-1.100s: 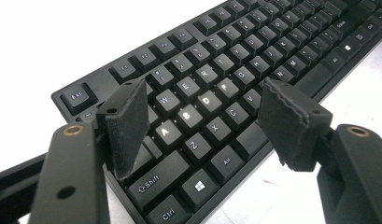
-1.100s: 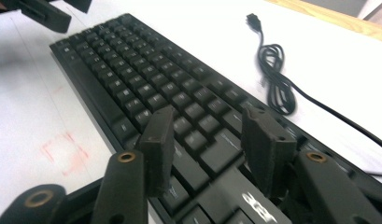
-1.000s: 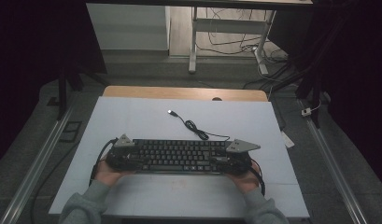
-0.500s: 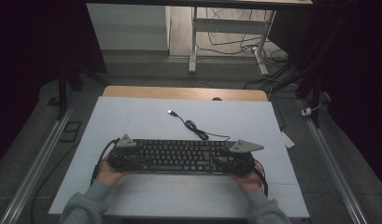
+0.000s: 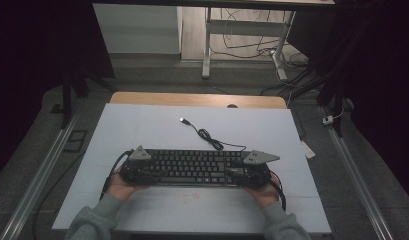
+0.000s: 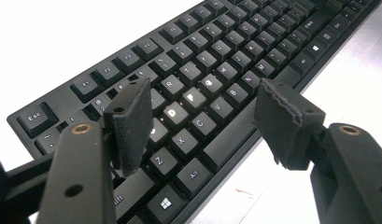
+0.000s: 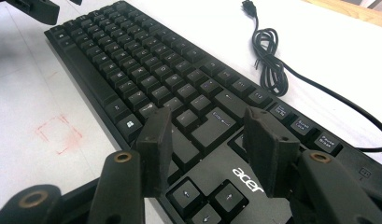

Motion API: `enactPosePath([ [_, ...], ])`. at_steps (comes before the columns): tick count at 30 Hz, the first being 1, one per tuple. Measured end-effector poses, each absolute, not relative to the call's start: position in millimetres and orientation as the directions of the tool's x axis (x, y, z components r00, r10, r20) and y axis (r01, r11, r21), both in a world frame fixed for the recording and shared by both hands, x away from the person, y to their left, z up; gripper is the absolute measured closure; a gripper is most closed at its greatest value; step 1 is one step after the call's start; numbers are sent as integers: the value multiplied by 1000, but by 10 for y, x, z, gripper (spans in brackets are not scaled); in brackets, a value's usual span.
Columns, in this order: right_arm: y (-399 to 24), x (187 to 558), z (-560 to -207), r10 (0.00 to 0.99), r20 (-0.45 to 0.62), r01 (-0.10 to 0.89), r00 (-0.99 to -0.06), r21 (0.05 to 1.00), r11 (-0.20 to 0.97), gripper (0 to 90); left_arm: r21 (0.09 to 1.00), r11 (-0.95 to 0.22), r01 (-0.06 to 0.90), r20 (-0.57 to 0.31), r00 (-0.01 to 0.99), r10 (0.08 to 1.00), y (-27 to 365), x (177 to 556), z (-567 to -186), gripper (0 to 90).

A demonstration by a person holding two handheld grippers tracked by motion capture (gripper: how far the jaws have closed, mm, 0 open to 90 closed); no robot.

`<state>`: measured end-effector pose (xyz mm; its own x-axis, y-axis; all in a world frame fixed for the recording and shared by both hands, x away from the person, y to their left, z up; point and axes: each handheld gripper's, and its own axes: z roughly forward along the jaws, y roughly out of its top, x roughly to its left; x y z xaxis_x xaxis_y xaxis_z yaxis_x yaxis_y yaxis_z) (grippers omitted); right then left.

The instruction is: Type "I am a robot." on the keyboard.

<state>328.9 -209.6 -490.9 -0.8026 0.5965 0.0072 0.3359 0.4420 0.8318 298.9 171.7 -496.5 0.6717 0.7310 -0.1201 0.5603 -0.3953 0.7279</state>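
We see the flat black plastic keyboard [image 5: 194,167] mid-worktop [image 5: 157,125], left tongs [image 6: 205,116] just closing but apart over its keys, right tongs [image 7: 212,144] apart over its other end, its coiled black cable [image 5: 207,134] at twelve o'clock.

From the high view we see a dim room whose sides sink into near black, while the pale table [image 5: 157,130] takes soft, even light from above and throws hardly any shadows. In the left gripper view the tabletop burns out to pure white behind the keyboard [image 6: 212,88], a few keycaps catch bright glints, and we find the near pads [image 6: 132,123] soft and out of focus. In the right gripper view exposure is milder, though the table glares white beside the cable [image 7: 272,65] and the far keys blur.
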Motion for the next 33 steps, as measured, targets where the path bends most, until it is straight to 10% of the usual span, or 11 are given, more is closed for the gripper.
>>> enactPosePath([
  [11,-2088,3296,-4922,595,7,340,-804,826,450,528,723,-428,542,-132,717,685,1639,2965,-4979,511],
  [22,-2085,3304,-4931,598,8,343,-802,825,449,529,710,-467,528,-147,759,634,1560,2965,-5016,875],
  [33,-2082,3307,-4933,596,5,343,-803,822,454,529,675,-519,524,-130,777,615,1401,3001,-5118,891],
])
